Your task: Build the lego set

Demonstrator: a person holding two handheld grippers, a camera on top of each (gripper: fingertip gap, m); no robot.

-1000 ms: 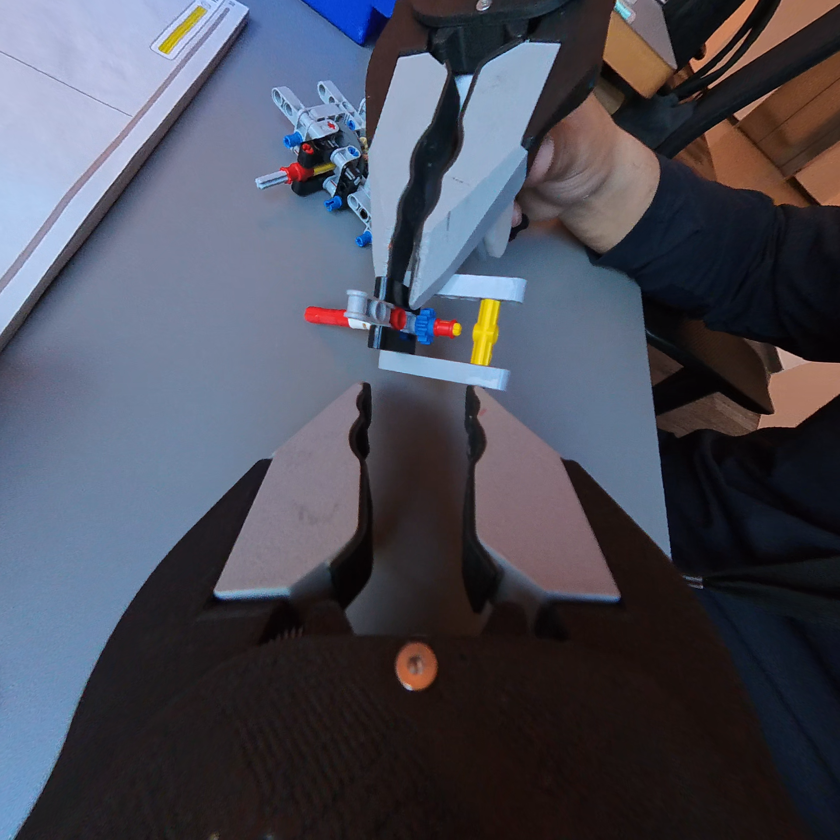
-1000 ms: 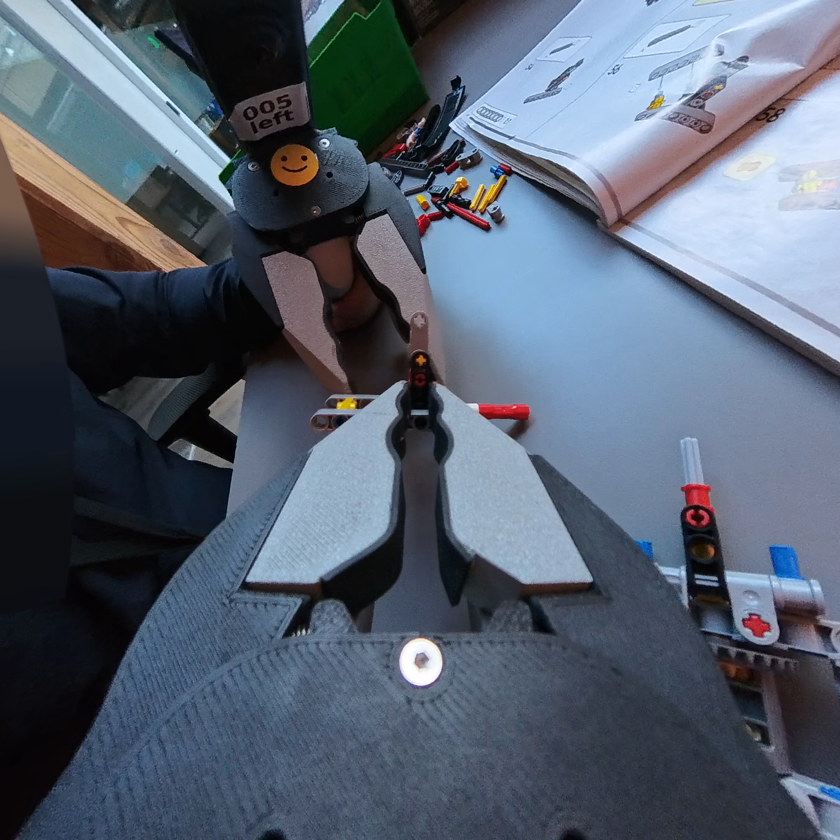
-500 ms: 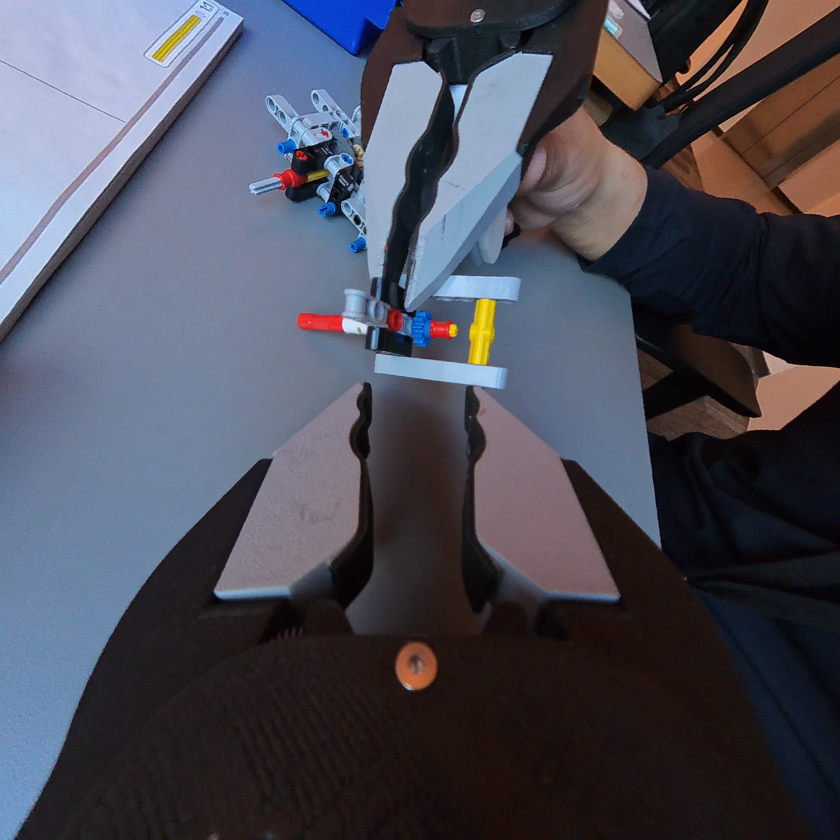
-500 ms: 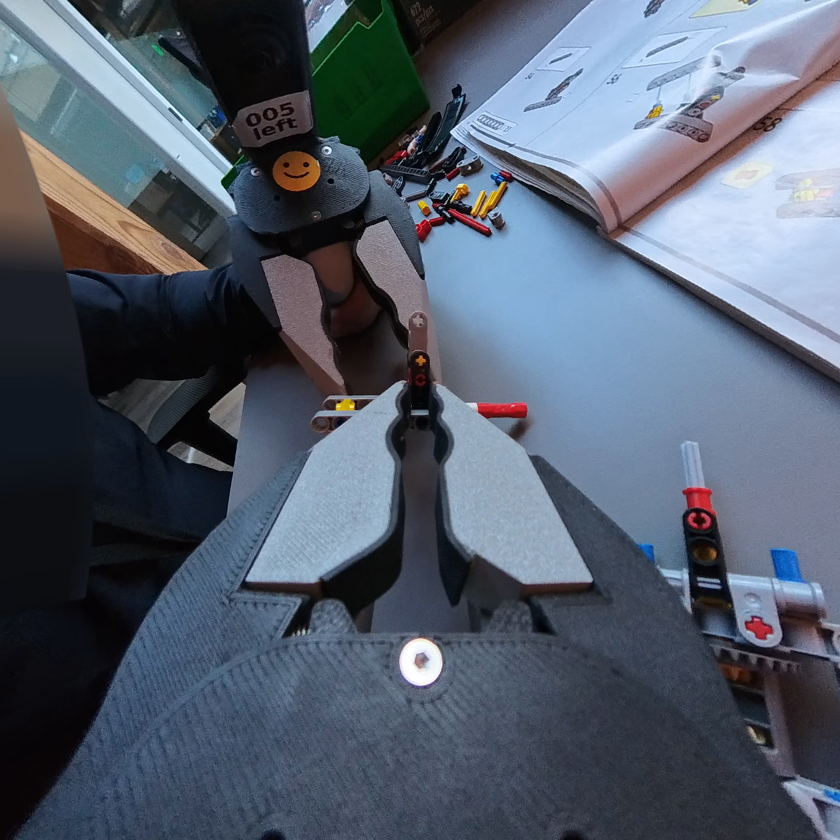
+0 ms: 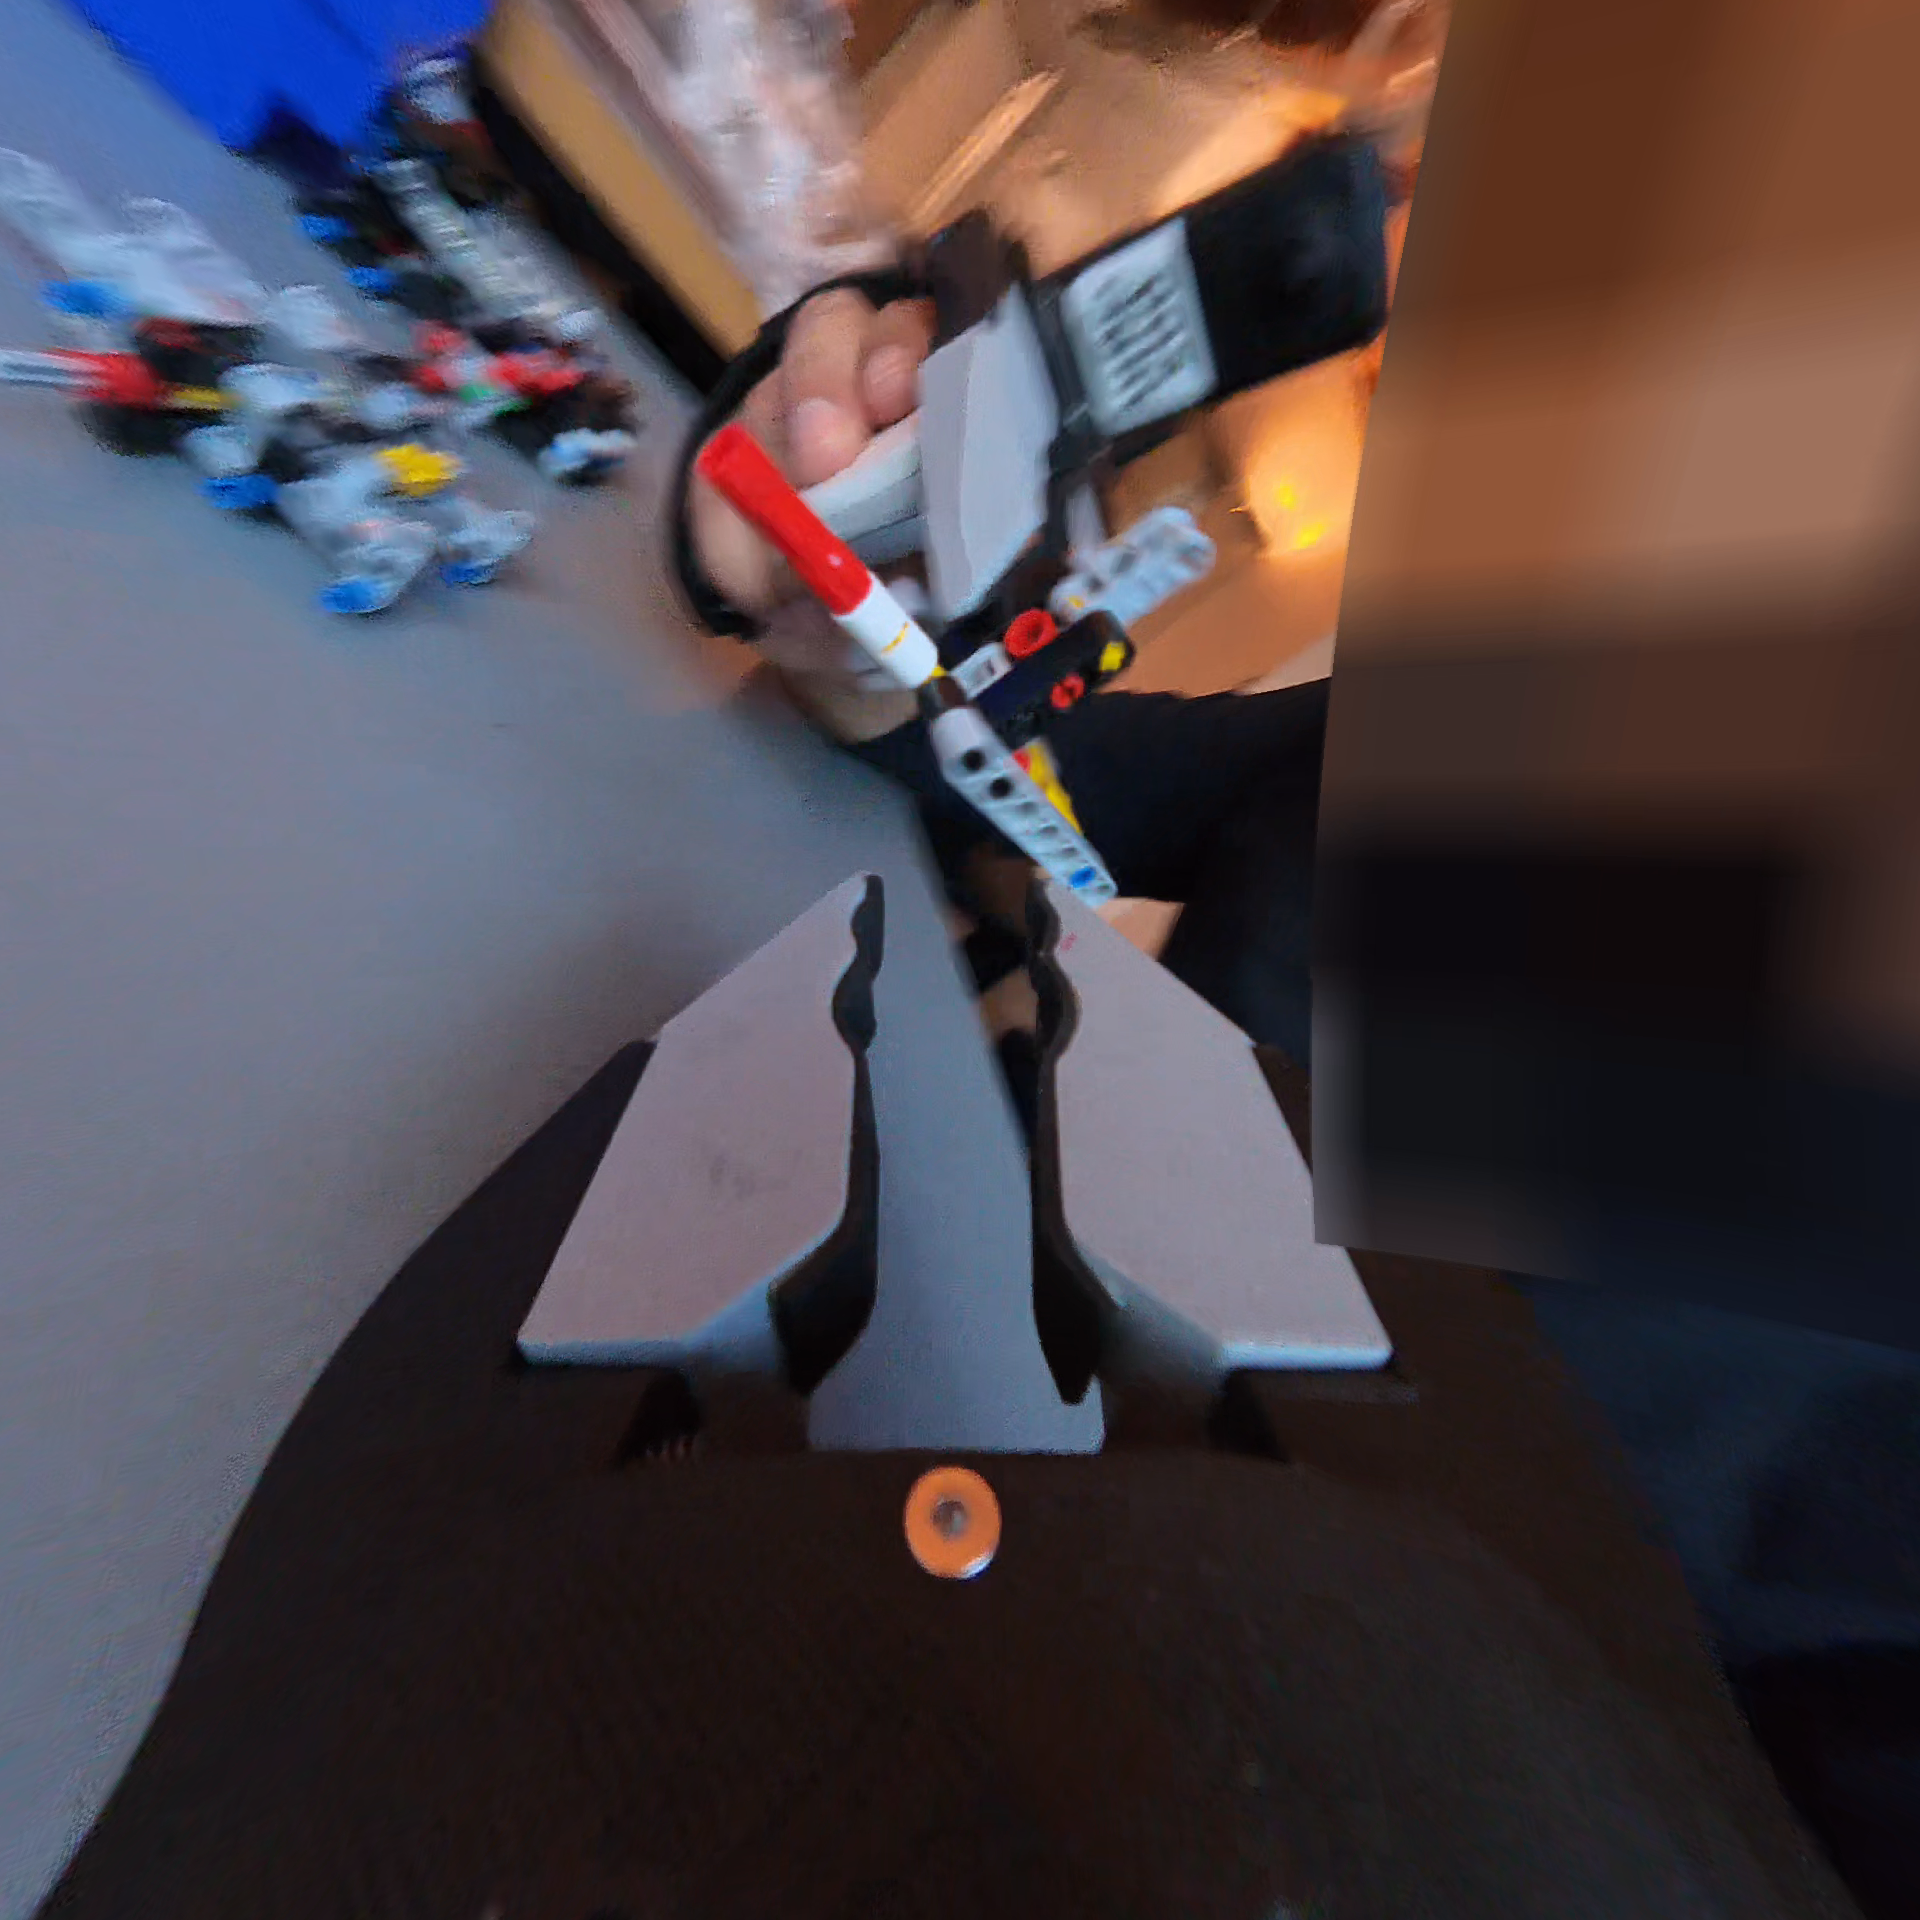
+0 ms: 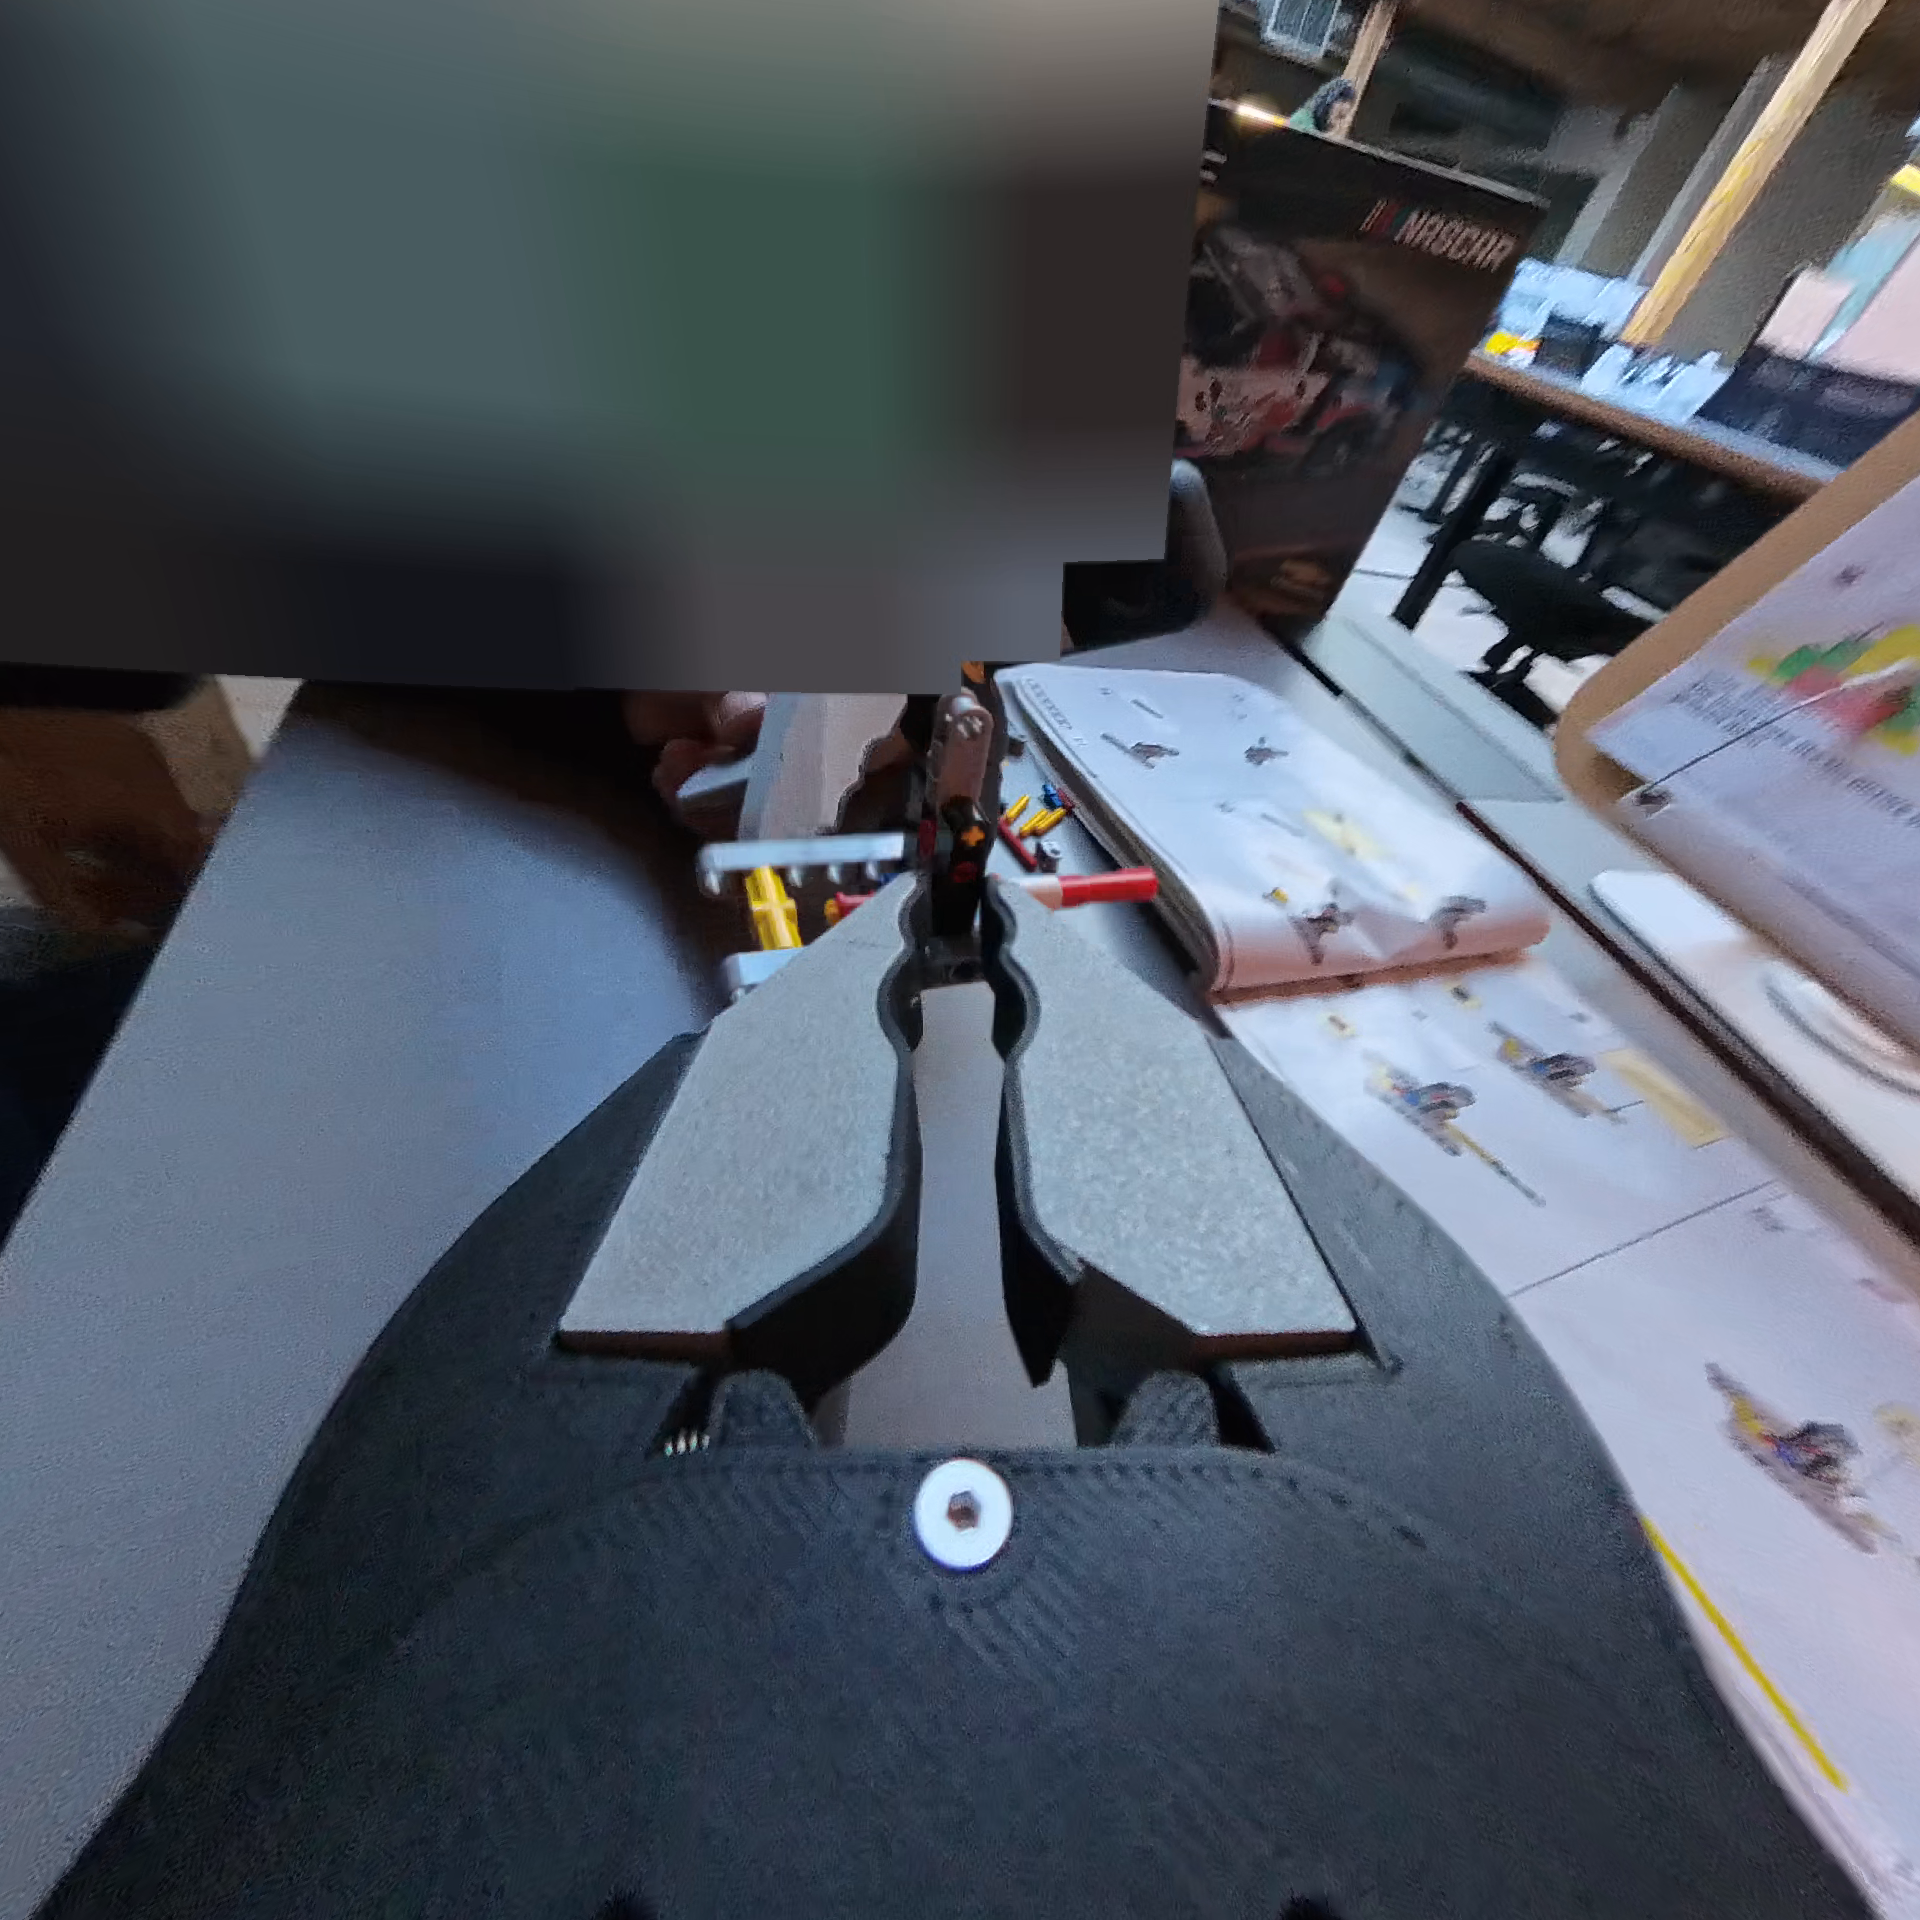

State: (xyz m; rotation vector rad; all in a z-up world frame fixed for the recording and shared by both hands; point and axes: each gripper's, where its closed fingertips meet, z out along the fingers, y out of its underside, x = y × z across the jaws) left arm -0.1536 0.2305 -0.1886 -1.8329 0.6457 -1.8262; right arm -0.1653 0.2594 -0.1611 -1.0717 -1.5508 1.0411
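— Nearest the lens? 
— Left gripper [image 5: 951,914], fingers apart on nothing, just short of the model's grey beam [image 5: 1023,805].
— Beyond it? 
— Right gripper [image 6: 956,935] clamped on the model's [image 6: 951,862] black bar (lifted off the table [image 6: 364,987]); booklet [image 6: 1278,831] behind.

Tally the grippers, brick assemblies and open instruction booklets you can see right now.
Grippers: 2 (left gripper open; right gripper shut on the small assembly)
Brick assemblies: 2 (the small assembly in the right gripper; a larger assembly, blurred, on the table)
Open instruction booklets: 1 (instruction booklet)
Total: 5
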